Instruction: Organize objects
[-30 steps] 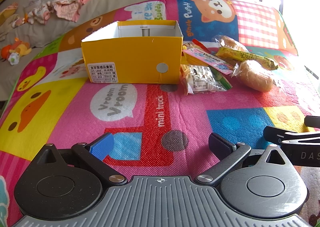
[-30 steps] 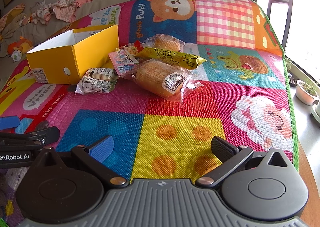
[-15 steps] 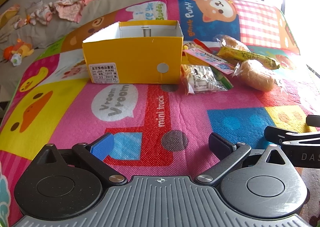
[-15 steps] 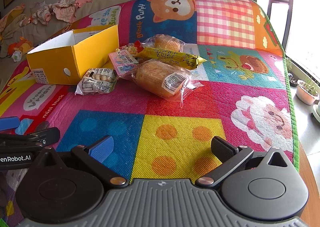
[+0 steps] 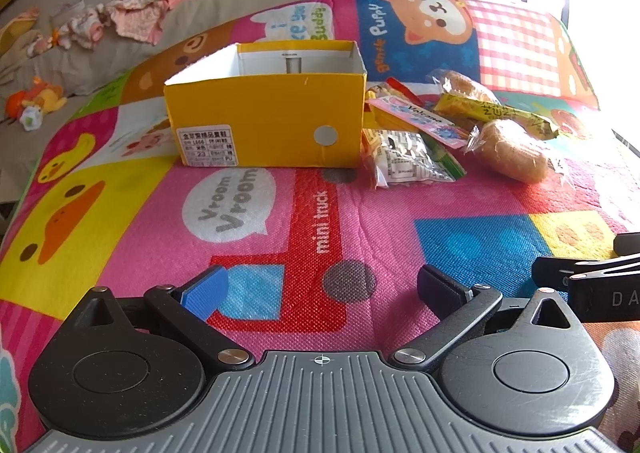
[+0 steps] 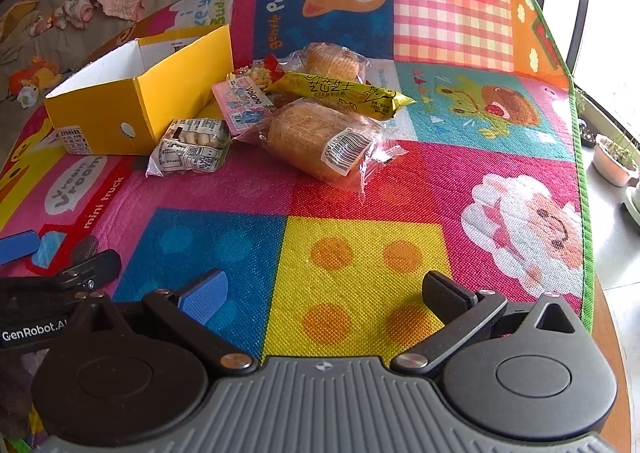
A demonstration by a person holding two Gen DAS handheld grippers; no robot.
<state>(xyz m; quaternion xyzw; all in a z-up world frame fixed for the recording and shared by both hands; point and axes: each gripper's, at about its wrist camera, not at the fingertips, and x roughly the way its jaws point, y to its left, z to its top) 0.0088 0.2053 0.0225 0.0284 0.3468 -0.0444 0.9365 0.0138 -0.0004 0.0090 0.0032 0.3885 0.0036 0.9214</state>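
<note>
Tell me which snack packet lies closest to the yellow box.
The newspaper-print biscuit packet, lying right by the yellow box at its corner; the bread rolls and long yellow wrapper lie farther away.

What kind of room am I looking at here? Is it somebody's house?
Most likely a home living room or child's play area. A cartoon-printed play mat covers the surface, baby clothes and a plush toy lie on the grey couch behind, and potted plants stand by a bright window.

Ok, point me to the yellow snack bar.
In the right wrist view the yellow bar lies up centre on the mat, propped across the snack pile, between the two wrapped buns, right of the yellow box.
</note>
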